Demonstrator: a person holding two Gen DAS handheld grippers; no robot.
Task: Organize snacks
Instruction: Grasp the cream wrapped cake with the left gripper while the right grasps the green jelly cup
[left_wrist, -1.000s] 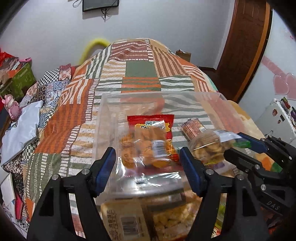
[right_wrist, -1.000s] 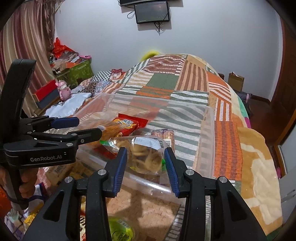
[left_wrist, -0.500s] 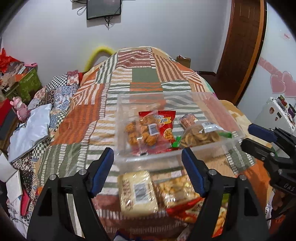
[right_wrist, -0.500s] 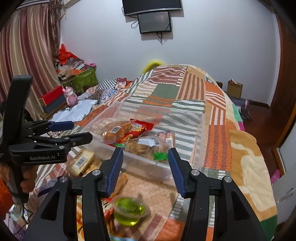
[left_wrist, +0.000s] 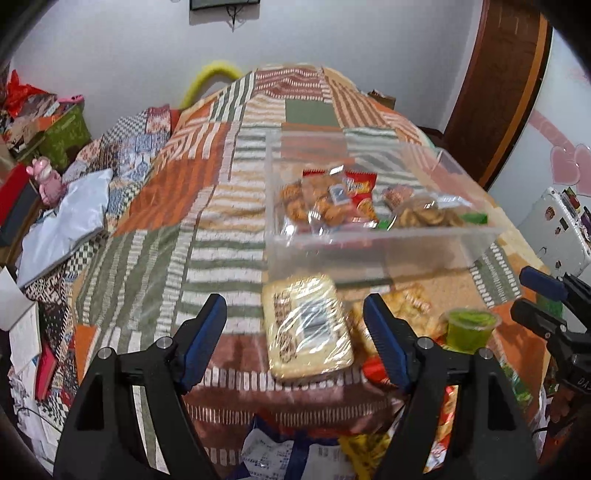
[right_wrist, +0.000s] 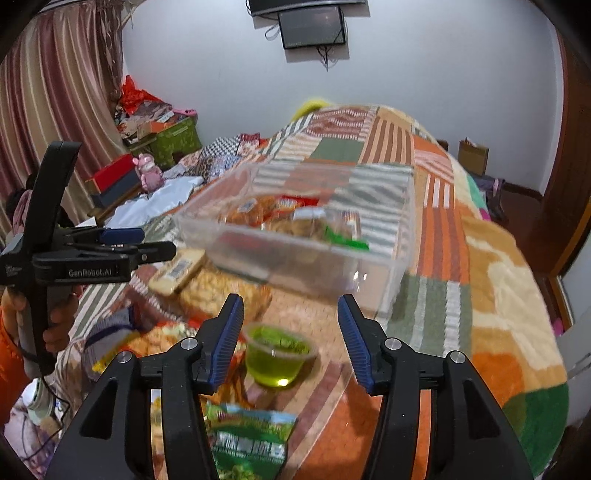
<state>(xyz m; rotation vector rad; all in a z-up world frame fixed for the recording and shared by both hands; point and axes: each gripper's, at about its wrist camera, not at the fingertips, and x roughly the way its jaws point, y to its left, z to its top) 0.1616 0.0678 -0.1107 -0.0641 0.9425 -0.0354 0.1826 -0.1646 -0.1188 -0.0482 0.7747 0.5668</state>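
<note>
A clear plastic bin (left_wrist: 369, 251) (right_wrist: 295, 258) lies on the patchwork quilt. Inside it are a clear bag of fried snacks (left_wrist: 317, 206), a red packet (left_wrist: 360, 188) and a bag of round biscuits (left_wrist: 424, 216). My left gripper (left_wrist: 293, 301) (right_wrist: 157, 242) is open and hangs above a flat yellow packet (left_wrist: 306, 332) (right_wrist: 179, 267) in front of the bin. My right gripper (right_wrist: 290, 299) (left_wrist: 526, 291) is open too, with nothing between its pads. A green jelly cup (right_wrist: 277, 354) (left_wrist: 467, 328) stands on the quilt below it.
More loose snacks lie at the near edge of the bed: a green packet (right_wrist: 251, 439) and orange snack bags (left_wrist: 402, 306). Boxes and a pink toy (left_wrist: 46, 179) sit to the left of the bed. A brown door (left_wrist: 498, 85) stands at the right.
Both grippers have drawn back from the bin. The right jaws, which flanked the biscuit bag inside the bin, have widened and left it there. The loose snacks have come into view.
</note>
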